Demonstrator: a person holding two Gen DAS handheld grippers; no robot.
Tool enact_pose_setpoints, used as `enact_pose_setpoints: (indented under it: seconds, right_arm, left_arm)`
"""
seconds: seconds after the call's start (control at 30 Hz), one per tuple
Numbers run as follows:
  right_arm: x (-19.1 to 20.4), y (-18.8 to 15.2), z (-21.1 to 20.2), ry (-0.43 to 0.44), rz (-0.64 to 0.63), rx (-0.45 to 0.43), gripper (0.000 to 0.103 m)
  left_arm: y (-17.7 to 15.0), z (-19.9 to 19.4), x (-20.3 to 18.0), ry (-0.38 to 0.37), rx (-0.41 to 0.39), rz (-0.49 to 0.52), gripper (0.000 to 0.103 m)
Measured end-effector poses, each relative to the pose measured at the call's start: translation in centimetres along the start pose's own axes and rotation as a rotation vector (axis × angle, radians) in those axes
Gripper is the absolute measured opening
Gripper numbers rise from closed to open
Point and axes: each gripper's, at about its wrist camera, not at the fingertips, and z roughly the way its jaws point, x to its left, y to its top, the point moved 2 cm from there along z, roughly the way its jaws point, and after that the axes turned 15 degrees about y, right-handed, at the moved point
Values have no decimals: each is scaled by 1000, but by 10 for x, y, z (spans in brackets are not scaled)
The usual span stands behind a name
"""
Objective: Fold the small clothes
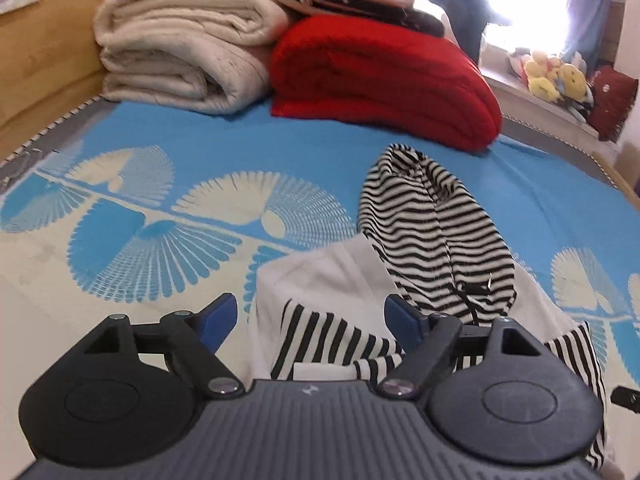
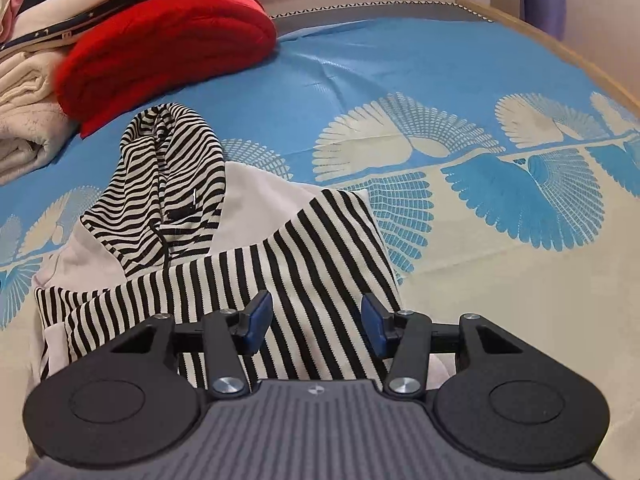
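Right wrist view: both grippers are hovering, jaws apart, over the striped hoodie [image 2: 256, 248].
The left gripper [image 1: 312, 320] and right gripper [image 2: 316, 322] are holding nothing; the soft, light, floppy garment is lying mid-bedsheet [image 2: 440, 60], best pinched at a sleeve edge.

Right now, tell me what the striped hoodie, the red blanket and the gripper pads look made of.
Hoodie: soft knit, probably cotton jersey; matte, it drapes and creases, with printed or knitted black-and-white stripes and plain white panels.
Red blanket: thick, fuzzy, likely fleece or quilted fabric; matte, folded in rounded ridges.
Pads: blue, smooth, slightly glossy, probably rubber or soft plastic, on black hard-plastic arms.
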Motion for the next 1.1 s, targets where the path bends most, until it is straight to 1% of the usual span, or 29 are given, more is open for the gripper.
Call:
enact_pose_setpoints:
  seconds: [0.1,0.27,0.4,0.43,0.5,0.6,0.67,0.7,0.73,0.77,0.83,0.87,0.97,1.03,1.1]
  right_arm:
    - [-2,0,-4,1,10,0,51]
    - [-3,1,-12,15,20,0,51]
    - [-4,4,-18,30,23,-1,51]
    - [-4,4,-18,33,23,0,52]
    - [-6,6,-19,42,26,6,52]
    - [-10,9,-20,50,40,13,52]
    - [-12,10,-20,54,46,20,52]
    - [-13,11,-20,55,53,20,52]
    - [-15,11,-20,55,58,20,52]
    - [-16,12,-20,56,62,22,52]
    - [-19,13,-20,56,73,20,52]
    - [-21,14,-20,53,79,18,52]
    - [-28,15,-18,43,99,20,52]
    - [-33,15,-15,27,105,31,52]
    - [-38,13,-10,10,112,51,52]
  left_arm:
    - [3,-8,-7,12,-36,14,85]
    - [6,-17,-10,-13,-58,31,85]
    - [14,-32,-10,-5,-130,70,85]
    - [16,-35,-10,-2,-137,76,85]
    - [25,-37,-13,-6,-138,85,85]
    - [42,-28,-26,-15,-127,99,84]
    - [55,-15,-38,-16,-126,130,73]
    - [62,-5,-46,-13,-119,152,58]
    - [69,6,-53,-15,-105,166,47]
    - [74,16,-58,-21,-92,168,42]
    - [88,40,-69,-36,-64,167,18]
    - [95,53,-76,-47,-52,167,17]
    - [115,92,-96,-73,-36,173,17]
    - [129,121,-111,-86,-32,173,17]
    - [140,151,-127,-106,-5,167,17]
